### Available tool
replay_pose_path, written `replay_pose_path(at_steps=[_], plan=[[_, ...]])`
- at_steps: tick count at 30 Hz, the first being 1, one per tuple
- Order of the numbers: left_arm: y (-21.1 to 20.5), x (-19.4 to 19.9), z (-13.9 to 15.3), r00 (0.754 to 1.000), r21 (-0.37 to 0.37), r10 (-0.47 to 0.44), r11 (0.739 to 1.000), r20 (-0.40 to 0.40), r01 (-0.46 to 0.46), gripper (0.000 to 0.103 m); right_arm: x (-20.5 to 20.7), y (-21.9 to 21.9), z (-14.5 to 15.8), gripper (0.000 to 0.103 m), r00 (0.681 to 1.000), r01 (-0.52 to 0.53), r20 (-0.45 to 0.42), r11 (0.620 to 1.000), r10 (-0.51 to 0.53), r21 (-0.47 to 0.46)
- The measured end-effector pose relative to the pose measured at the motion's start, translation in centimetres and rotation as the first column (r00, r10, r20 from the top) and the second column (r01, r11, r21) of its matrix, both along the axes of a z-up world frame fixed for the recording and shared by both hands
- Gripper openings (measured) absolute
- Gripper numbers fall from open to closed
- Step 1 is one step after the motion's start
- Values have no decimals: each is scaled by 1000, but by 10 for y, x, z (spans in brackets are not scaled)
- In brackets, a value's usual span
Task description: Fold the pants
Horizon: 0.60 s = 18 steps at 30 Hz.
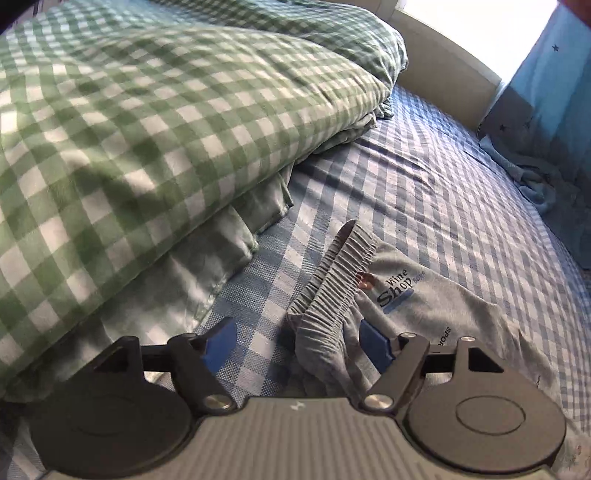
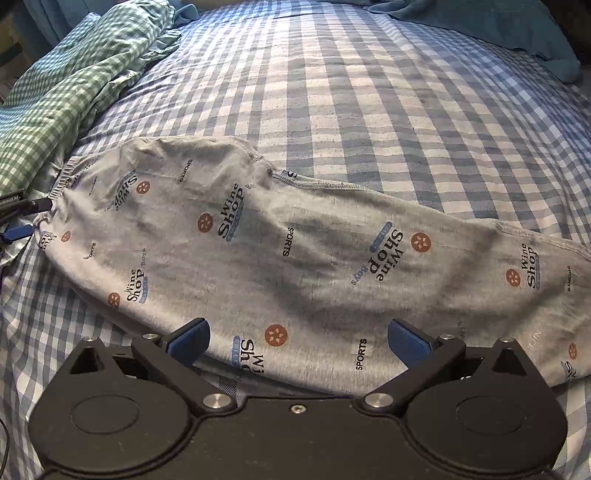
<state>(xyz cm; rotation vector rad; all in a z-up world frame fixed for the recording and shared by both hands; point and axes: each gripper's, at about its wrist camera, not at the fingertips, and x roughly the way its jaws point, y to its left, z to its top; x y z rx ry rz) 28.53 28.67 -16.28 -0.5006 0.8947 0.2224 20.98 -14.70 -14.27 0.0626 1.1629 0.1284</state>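
Grey printed pants point(image 2: 295, 258) lie along the blue checked bed sheet point(image 2: 369, 92), folded lengthwise, with the elastic waistband at the left. In the left wrist view the waistband point(image 1: 332, 291) stands bunched up between the fingers of my left gripper point(image 1: 299, 341), which is open around it; the pant fabric point(image 1: 461, 306) stretches right. My right gripper point(image 2: 299, 341) is open, low over the near edge of the pants at mid-length, with nothing between its blue pads. The left gripper's tip point(image 2: 22, 218) shows at the waistband in the right wrist view.
A green checked duvet point(image 1: 147, 129) is piled on the left side of the bed, close to the waistband. A blue curtain and crumpled blue cloth point(image 1: 535, 177) sit at the far right. A teal cloth point(image 2: 498, 26) lies at the far edge.
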Motion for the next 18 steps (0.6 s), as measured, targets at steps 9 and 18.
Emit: replay_pose_path(at_steps=[9, 18], plan=[[-8, 19, -3, 999, -13, 13, 1000, -41, -14, 16, -8, 5, 3, 102, 1000, 11, -11, 1000, -11, 13], [-57, -34, 67, 996, 231, 73, 970, 42, -81, 10, -16, 0, 16, 102, 1000, 4, 26, 1000, -4, 23]])
